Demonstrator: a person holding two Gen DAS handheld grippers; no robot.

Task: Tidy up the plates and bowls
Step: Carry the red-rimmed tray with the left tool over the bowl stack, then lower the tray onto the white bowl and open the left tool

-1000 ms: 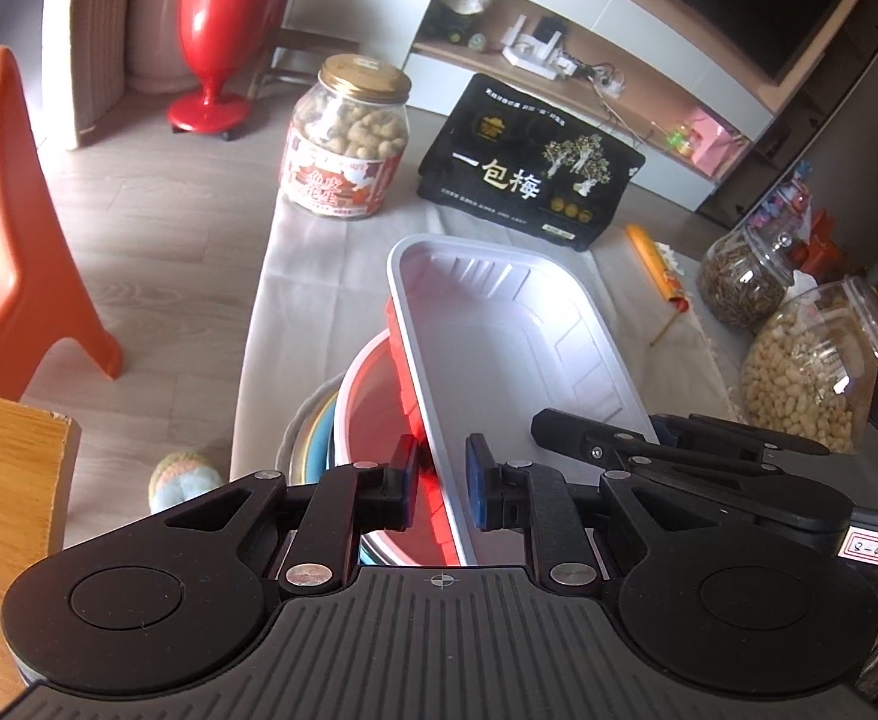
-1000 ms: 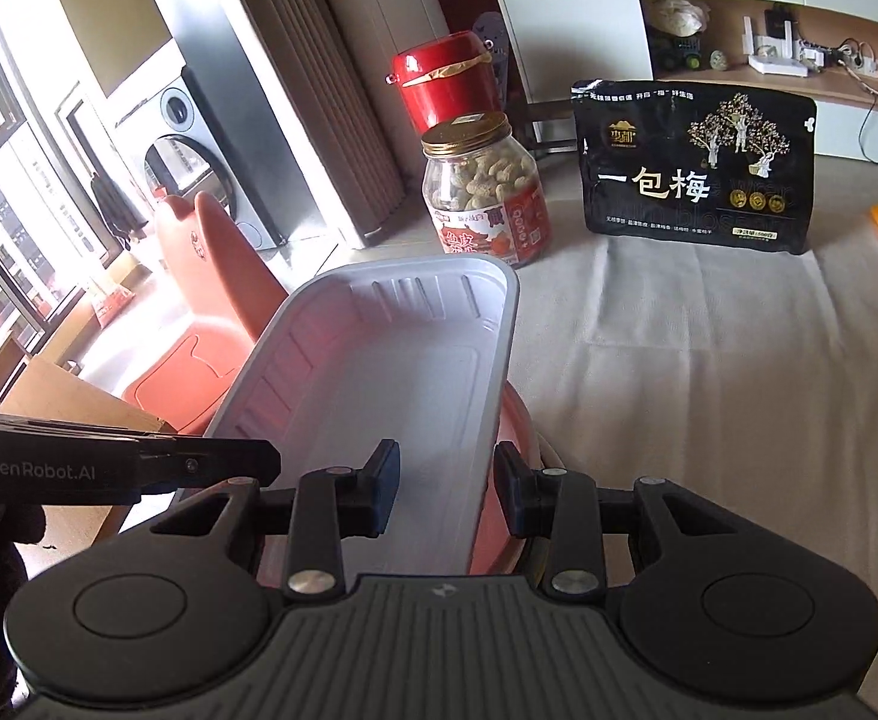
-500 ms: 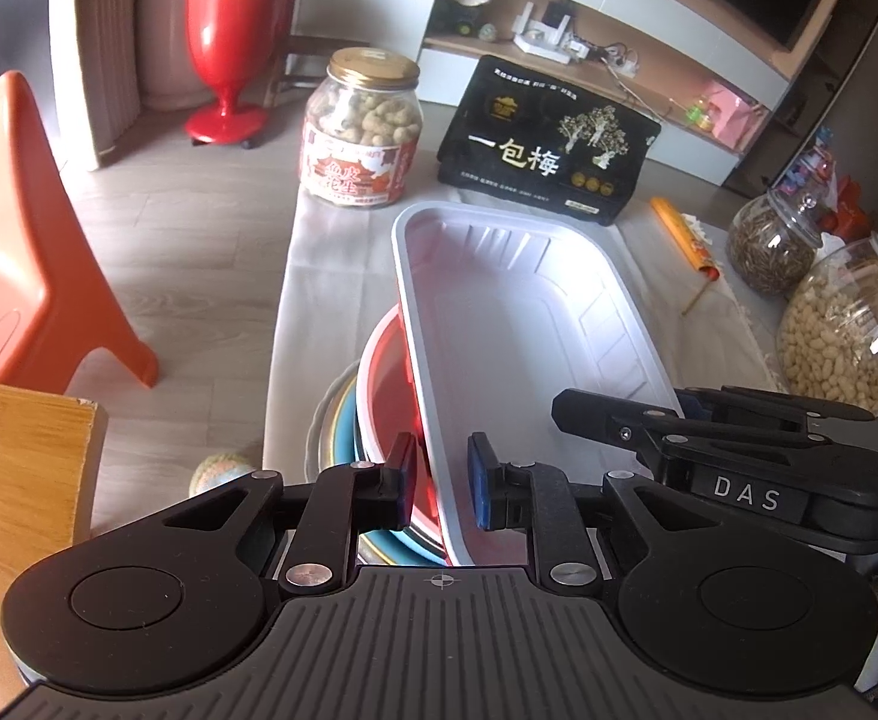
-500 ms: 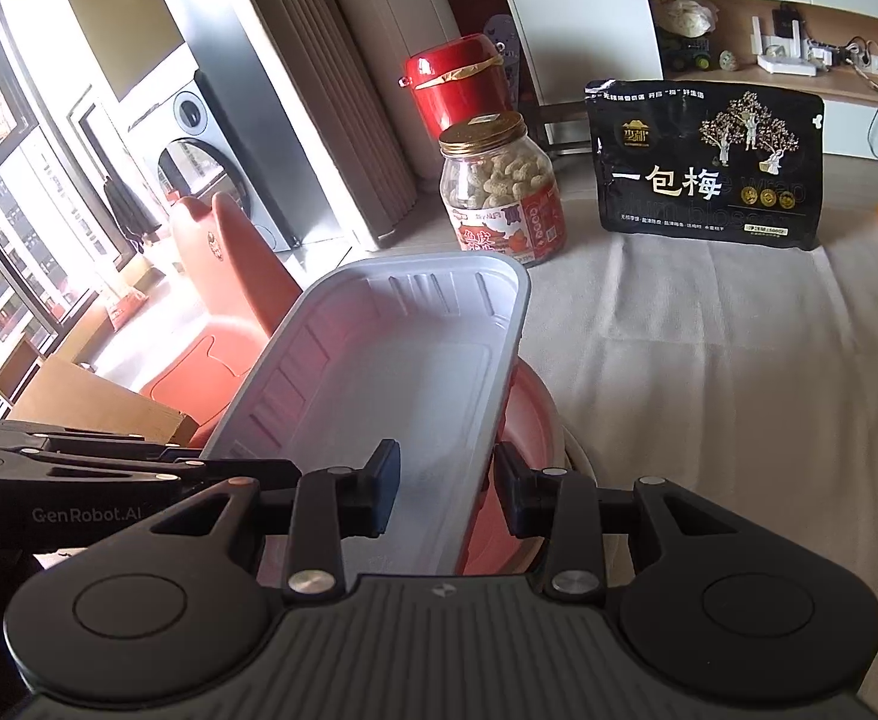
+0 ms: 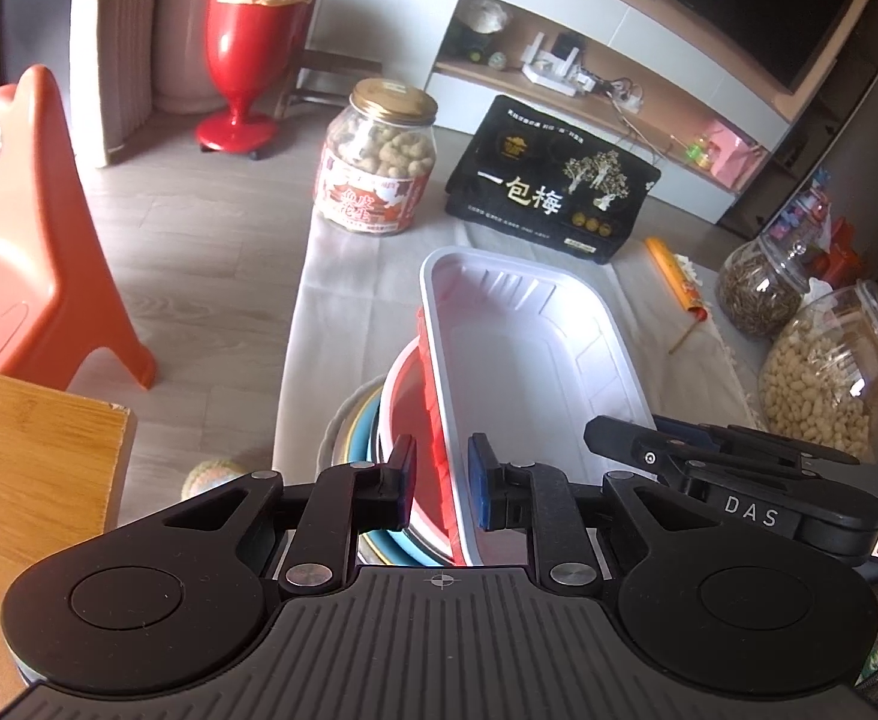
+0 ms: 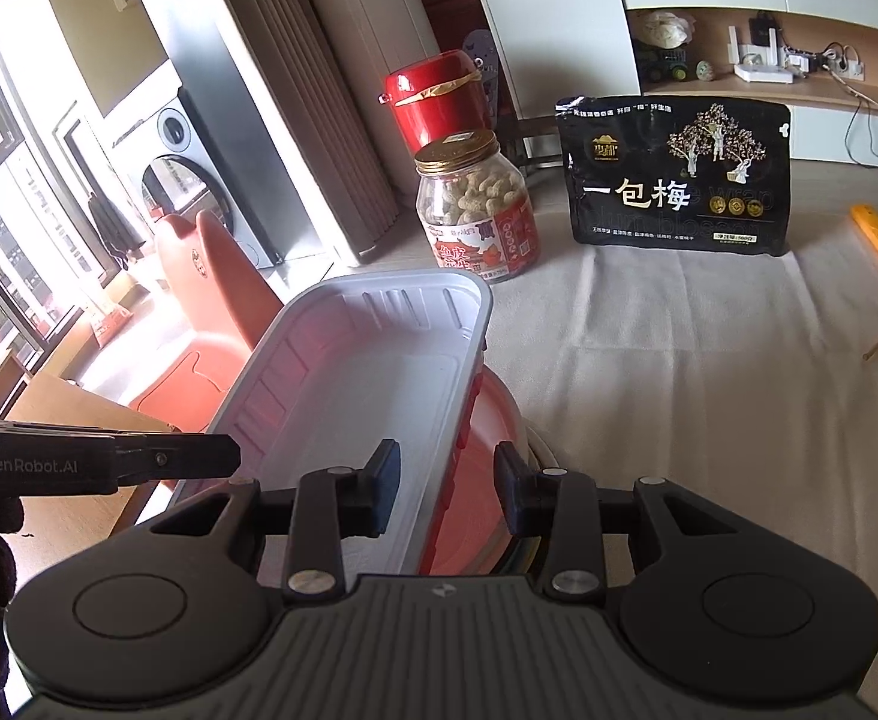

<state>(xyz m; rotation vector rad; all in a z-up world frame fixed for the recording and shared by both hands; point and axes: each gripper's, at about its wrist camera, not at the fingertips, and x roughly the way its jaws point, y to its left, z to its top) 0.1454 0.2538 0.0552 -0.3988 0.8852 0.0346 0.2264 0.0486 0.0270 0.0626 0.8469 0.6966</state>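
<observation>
A white rectangular tray (image 5: 529,360), red on its outside, lies over a stack: a red bowl with a white rim (image 5: 400,414), a blue plate (image 5: 361,444) and a grey plate (image 5: 337,426). My left gripper (image 5: 442,480) is shut on the tray's left wall, with both pads against it. My right gripper (image 6: 445,483) straddles the opposite wall of the tray (image 6: 355,396), and a gap shows on each side of the rim. The red bowl (image 6: 499,414) peeks out beyond that wall. What the tray rests on underneath is hidden.
On the cloth-covered table (image 5: 349,300) stand a peanut jar (image 5: 379,162), a black snack pouch (image 5: 550,186), an orange stick pack (image 5: 676,279) and two glass jars (image 5: 829,372) at the right. An orange chair (image 5: 19,240) and a wooden tabletop (image 5: 31,450) are off to the left.
Both views have shifted only slightly. The tray keeps its place between both pairs of jaws and over the stack.
</observation>
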